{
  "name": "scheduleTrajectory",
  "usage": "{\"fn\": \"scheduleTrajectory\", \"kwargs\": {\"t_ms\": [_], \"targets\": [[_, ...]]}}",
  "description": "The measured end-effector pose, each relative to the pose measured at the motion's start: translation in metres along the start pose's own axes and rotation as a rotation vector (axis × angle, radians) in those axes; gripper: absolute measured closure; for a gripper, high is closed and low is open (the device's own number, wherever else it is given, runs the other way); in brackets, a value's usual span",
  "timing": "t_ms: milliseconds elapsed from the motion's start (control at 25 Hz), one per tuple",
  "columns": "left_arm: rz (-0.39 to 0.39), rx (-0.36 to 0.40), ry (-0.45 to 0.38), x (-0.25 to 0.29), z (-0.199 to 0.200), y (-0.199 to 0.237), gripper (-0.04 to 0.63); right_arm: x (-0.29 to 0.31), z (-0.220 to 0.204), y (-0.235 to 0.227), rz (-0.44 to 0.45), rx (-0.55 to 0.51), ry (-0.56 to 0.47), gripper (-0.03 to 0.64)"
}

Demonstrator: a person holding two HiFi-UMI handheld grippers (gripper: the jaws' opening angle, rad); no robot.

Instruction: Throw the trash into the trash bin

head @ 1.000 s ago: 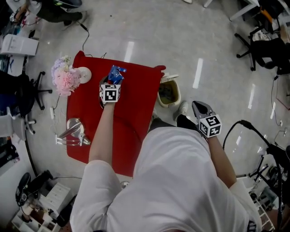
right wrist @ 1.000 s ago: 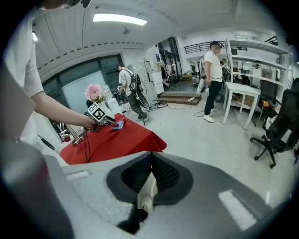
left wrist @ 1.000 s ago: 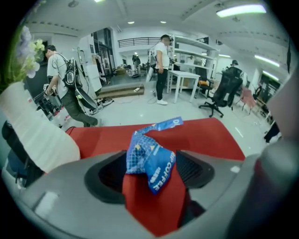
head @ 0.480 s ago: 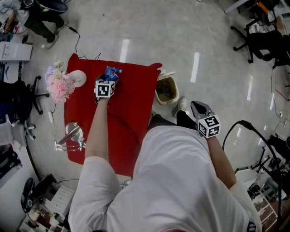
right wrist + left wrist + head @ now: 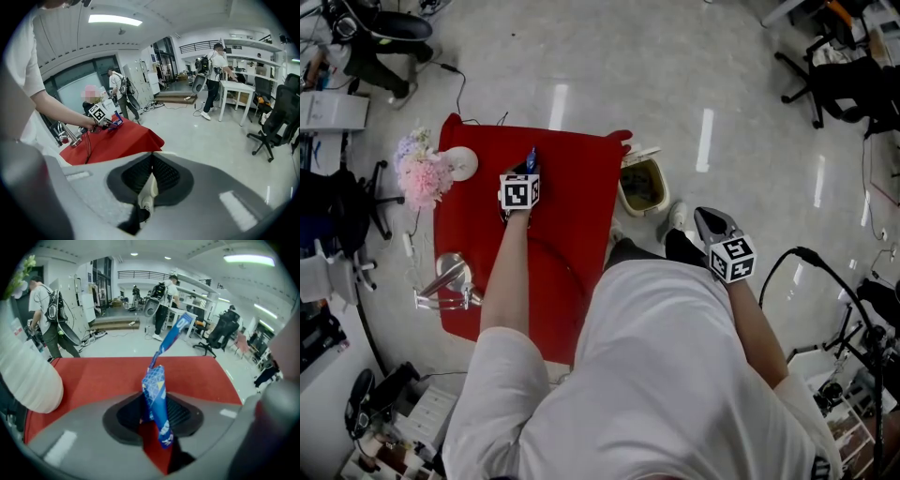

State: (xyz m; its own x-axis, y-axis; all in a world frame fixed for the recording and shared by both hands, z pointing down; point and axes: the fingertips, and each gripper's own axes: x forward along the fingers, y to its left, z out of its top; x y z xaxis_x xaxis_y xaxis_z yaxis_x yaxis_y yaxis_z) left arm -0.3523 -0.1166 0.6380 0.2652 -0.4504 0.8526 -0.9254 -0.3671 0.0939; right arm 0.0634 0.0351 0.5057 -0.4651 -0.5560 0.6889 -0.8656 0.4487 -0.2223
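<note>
On the red cloth-covered table (image 5: 574, 211), the left gripper (image 5: 523, 174) has its grey jaws pinched onto a crumpled blue plastic snack wrapper (image 5: 157, 401). The jaws have just been closing, and the wrapper now stands upright between the black ribbed pads (image 5: 180, 411), with its twisted top rising above them. In the head view only a blue tip of the wrapper (image 5: 531, 157) shows beyond the gripper's marker cube, over the far half of the table. A white rounded vase (image 5: 461, 163) holding pink and lilac flowers (image 5: 417, 172) stands to the left of that gripper, near the table's far left corner. A glass and metal stand (image 5: 448, 278) sits nearer on the left edge. The small cream-rimmed trash bin (image 5: 639, 213) rests on the grey floor, just beside the table's far right corner and well apart from the wrapper. The right gripper (image 5: 709, 221) hangs off the table, to the right of the bin. Its jaws are closed tip to tip, as the right gripper (image 5: 150, 161) view shows, with only a pale shape I cannot identify in the slit beneath.
</note>
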Motion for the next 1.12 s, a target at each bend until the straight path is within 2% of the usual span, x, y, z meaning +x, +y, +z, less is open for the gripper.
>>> {"fn": "scheduleTrajectory", "kwargs": {"t_ms": [120, 360, 1120], "targets": [[-0.007, 0.019, -0.006, -0.002, -0.004, -0.016, 0.495, -0.002, -0.002, 0.003, 0.01, -0.005, -0.003, 0.615], [-0.044, 0.0, -0.025, -0.012, -0.009, -0.046, 0.529, -0.007, -0.006, -0.001, 0.015, -0.001, -0.022, 0.615], [-0.111, -0.003, -0.034, -0.037, -0.018, -0.142, 0.54, -0.02, -0.023, -0.011, 0.082, 0.011, -0.048, 0.615]]}}
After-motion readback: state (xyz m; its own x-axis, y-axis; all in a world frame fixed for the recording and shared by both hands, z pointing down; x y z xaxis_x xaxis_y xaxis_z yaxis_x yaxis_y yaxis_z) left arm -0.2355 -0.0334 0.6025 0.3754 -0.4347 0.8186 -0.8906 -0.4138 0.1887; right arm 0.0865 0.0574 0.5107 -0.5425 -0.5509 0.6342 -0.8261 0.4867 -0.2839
